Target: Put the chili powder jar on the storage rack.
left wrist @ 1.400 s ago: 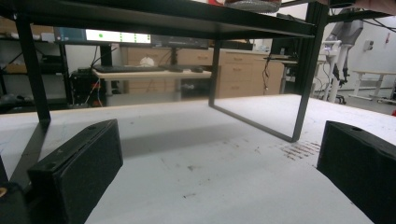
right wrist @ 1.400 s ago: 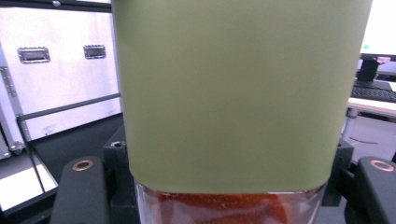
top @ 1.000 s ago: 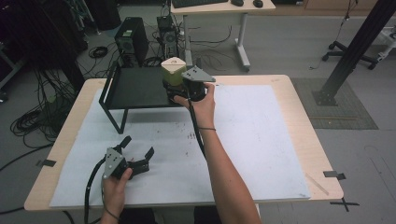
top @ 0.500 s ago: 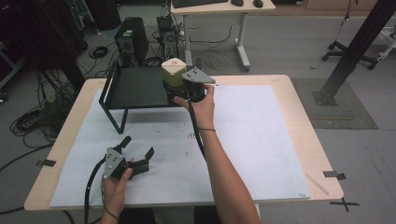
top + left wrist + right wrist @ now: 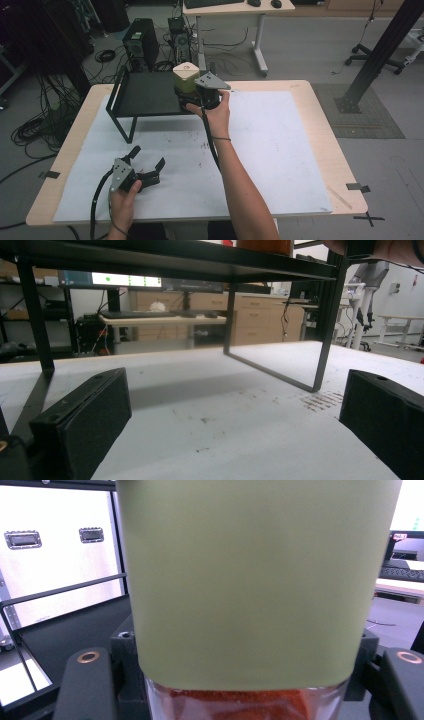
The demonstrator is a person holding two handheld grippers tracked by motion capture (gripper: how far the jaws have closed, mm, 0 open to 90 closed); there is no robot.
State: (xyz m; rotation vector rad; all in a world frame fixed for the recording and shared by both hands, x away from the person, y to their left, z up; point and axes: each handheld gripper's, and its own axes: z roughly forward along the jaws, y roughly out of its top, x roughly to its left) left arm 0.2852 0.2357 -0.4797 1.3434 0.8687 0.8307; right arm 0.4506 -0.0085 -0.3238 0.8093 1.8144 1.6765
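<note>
A jar (image 5: pixel 185 76) with an olive-green top and a cream cap stands at the right end of a black metal shelf (image 5: pixel 145 95). My right gripper (image 5: pixel 190 97) is shut on it from the right side. In the right gripper view the jar (image 5: pixel 250 580) sits between both black jaws, and orange-red contents show through the glass at its base. My left gripper (image 5: pixel 147 159) rests on the white paper near the front left, open with nothing between its jaws. In its own view the left gripper (image 5: pixel 235 430) faces the shelf (image 5: pixel 165 260) from underneath.
White paper (image 5: pixel 280 145) covers the wooden table (image 5: pixel 325 120), with bare room on its right half. The shelf stands on thin black legs (image 5: pixel 325 340) at the back left. A hand and forearm (image 5: pixel 235 170) cross the middle of the table. Desks and cables lie beyond.
</note>
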